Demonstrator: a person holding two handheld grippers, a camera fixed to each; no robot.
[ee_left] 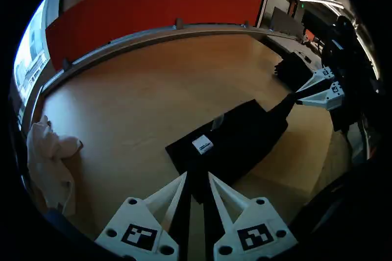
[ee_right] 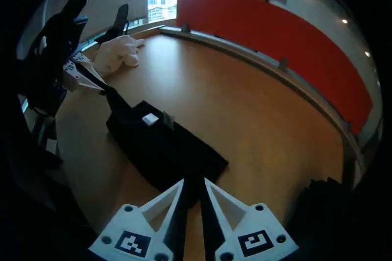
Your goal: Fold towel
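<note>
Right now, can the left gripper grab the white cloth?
Probably not yet. The left gripper is shut on the towel, so it is busy. The white cloth lies apart at the table edge, with bare table between.

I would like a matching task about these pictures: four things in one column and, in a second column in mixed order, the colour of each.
Things:
1. towel
2. crumpled cloth
3. wall panel
4. table

Colours:
a. red
b. black
c. white
d. light brown wood

Pairs: 1-b, 2-c, 3-a, 4-d
</note>
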